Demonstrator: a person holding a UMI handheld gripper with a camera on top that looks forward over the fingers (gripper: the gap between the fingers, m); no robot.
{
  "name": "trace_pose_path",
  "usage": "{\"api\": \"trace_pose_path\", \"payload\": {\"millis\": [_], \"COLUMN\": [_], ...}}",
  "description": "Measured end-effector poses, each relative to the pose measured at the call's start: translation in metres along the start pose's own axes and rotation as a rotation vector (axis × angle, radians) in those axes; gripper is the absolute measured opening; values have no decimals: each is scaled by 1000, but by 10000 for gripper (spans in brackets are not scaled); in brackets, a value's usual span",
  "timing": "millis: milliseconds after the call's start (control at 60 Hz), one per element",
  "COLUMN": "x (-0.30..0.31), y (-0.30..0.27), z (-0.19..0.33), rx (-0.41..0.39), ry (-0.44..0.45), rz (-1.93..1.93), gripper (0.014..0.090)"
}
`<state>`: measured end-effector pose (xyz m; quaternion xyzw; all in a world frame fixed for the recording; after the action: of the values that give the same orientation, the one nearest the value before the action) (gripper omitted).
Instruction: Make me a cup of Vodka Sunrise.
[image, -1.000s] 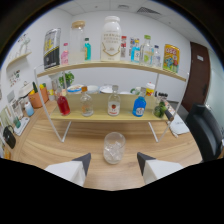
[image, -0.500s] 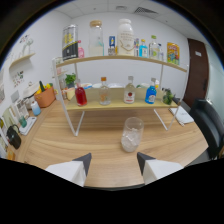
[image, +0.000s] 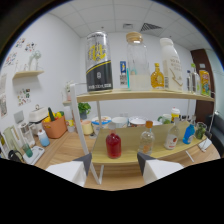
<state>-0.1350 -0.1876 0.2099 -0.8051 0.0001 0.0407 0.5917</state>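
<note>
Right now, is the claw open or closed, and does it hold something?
Claw: open, holding nothing; the red bottle stands beyond it.

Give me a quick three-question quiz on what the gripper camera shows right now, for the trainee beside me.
1. True or false: the gripper is holding the red bottle.
2. Which stands on the top shelf? A) the black can B) the orange basket C) the blue bottle
3. Fill in: the clear bottle with the orange cap stands on the ____ shelf.

Key:
1. False. The fingers are open and empty; the red bottle stands on the lower shelf, beyond them.
2. A.
3. Lower, beside the red bottle.
</note>
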Motion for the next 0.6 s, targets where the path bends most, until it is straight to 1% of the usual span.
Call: {"api": "trace_pose_path", "payload": {"millis": [83,150,217,317,450,467,600], "x": [1,1,1,3,5,4,4], "y": [-5,-6,-5,-2,-1,-1,-2], "z": [21,41,53,70,83,84,84], "rx": [0,7,-6,-13,-18,-19,-6], "ry": [13,15,24,38,60,57,58], "rz": [-9,-14,-18,-20,-40,-41,-67], "gripper": [839,792,747,621,381,361,352]}}
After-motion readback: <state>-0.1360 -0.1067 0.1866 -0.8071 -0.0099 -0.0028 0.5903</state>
